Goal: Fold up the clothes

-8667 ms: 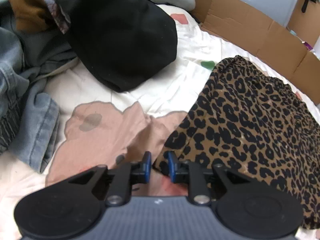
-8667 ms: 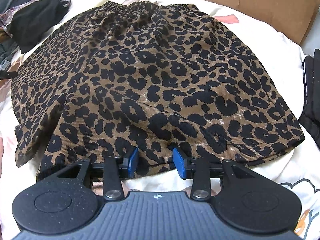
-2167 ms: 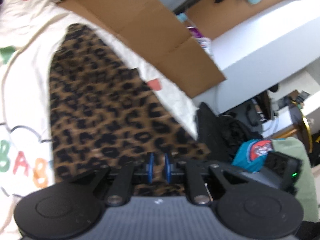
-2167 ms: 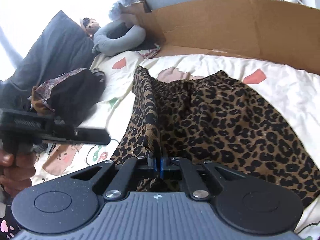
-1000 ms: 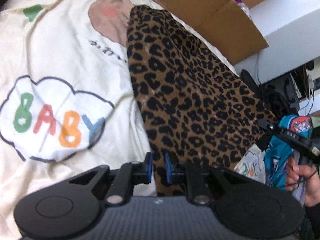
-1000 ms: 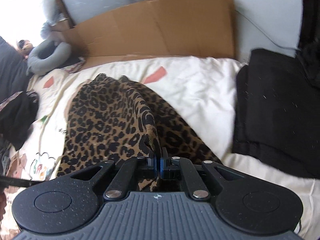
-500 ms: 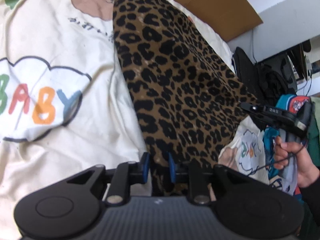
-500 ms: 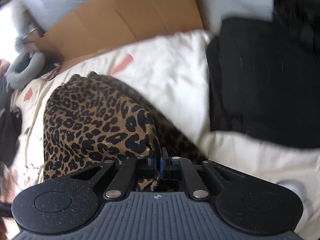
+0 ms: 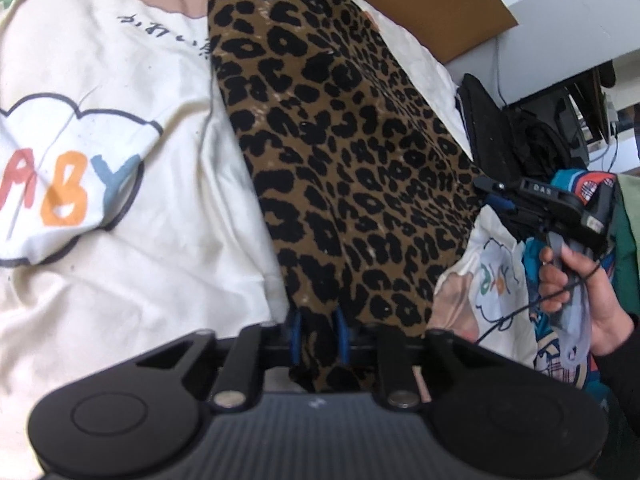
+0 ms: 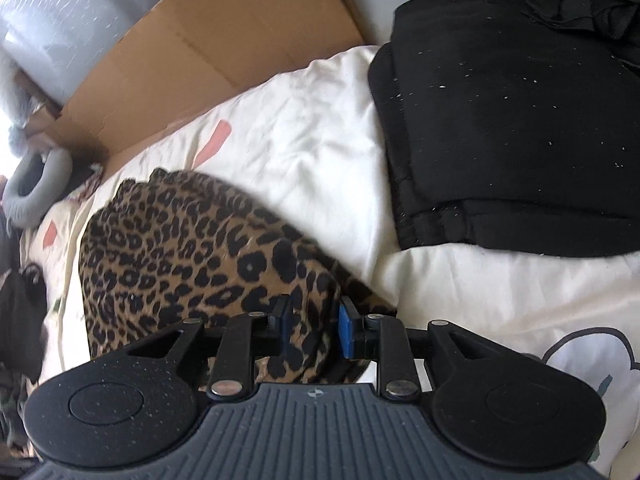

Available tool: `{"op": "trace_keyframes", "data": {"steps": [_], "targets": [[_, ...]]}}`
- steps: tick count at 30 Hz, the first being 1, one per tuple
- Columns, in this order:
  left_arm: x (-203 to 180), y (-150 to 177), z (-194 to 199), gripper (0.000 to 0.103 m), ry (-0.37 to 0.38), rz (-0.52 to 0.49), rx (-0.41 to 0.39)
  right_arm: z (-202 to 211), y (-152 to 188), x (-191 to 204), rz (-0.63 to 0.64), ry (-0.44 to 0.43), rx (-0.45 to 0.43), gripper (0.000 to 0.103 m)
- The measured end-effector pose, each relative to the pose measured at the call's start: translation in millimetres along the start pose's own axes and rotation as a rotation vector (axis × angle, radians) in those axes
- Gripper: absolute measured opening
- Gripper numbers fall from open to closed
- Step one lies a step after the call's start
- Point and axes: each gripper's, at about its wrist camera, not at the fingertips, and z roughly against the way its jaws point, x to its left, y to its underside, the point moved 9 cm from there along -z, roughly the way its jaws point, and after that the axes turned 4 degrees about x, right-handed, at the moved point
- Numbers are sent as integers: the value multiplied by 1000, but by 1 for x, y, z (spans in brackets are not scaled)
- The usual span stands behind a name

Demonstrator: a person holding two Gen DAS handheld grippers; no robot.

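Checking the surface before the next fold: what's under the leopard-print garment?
The leopard-print garment lies on a cream printed bedsheet, visible on both sides. Whatever lies directly beneath the fabric is covered and cannot be seen.

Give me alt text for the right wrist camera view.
The right claw, jaws apart, straddles the edge of a leopard-print garment lying on a cream bedsheet. A folded black garment lies to the right, with cardboard behind.

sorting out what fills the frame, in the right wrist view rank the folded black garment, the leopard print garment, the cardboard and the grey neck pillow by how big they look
1. folded black garment
2. cardboard and leopard print garment: too close to rank, and the gripper hides part of the leopard print.
3. grey neck pillow: smallest, but also farthest.
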Motion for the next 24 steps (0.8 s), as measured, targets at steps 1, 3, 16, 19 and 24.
{"op": "trace_keyframes", "data": {"steps": [1, 3, 16, 19, 24], "targets": [[-6, -4, -5, 8, 1, -4, -3, -1, -2, -2, -7, 4, -4, 1], [-17, -12, -14, 5, 3, -11, -9, -1, -4, -5, -31, 3, -2, 2], [-29, -25, 6, 4, 10, -22, -14, 10, -1, -7, -34, 29, 1, 2], [-25, -20, -1, 4, 7, -32, 24, 4, 3, -15, -47, 49, 10, 2], [-22, -23, -3, 7, -22, -48, 56, 4, 8, -22, -65, 72, 18, 1]]}}
